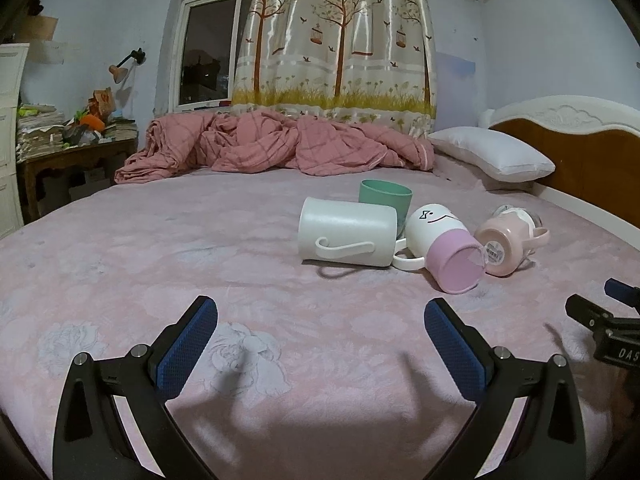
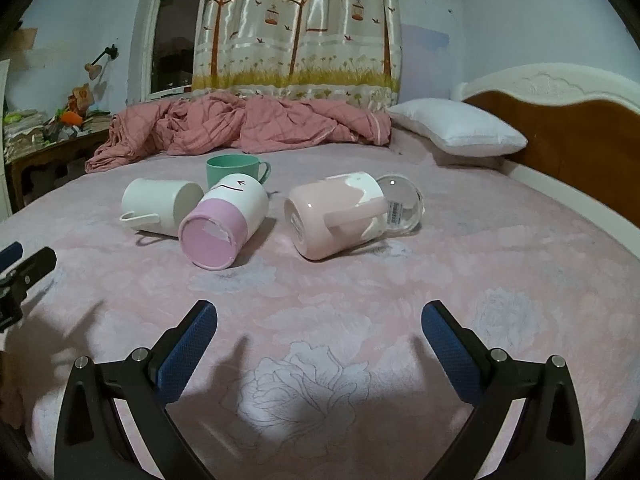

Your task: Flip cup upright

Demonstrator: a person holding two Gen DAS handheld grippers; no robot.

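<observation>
Several cups lie on the pink bedspread (image 1: 200, 264). A white mug (image 1: 346, 232) (image 2: 160, 206) lies on its side. A white and purple cup (image 1: 444, 248) (image 2: 224, 224) lies tipped, bottom toward me. A pale pink mug (image 1: 506, 244) (image 2: 336, 216) lies on its side, with a clear glass (image 2: 404, 204) behind it. A green cup (image 1: 386, 198) (image 2: 234, 168) stands upright behind them. My left gripper (image 1: 320, 320) is open and empty, short of the cups. My right gripper (image 2: 319, 322) is open and empty, near the pink mug.
A crumpled pink quilt (image 1: 272, 146) lies at the far side of the bed. A white pillow (image 1: 492, 154) and a wooden headboard (image 1: 580, 152) are on the right. A cluttered desk (image 1: 68, 140) stands left of the bed.
</observation>
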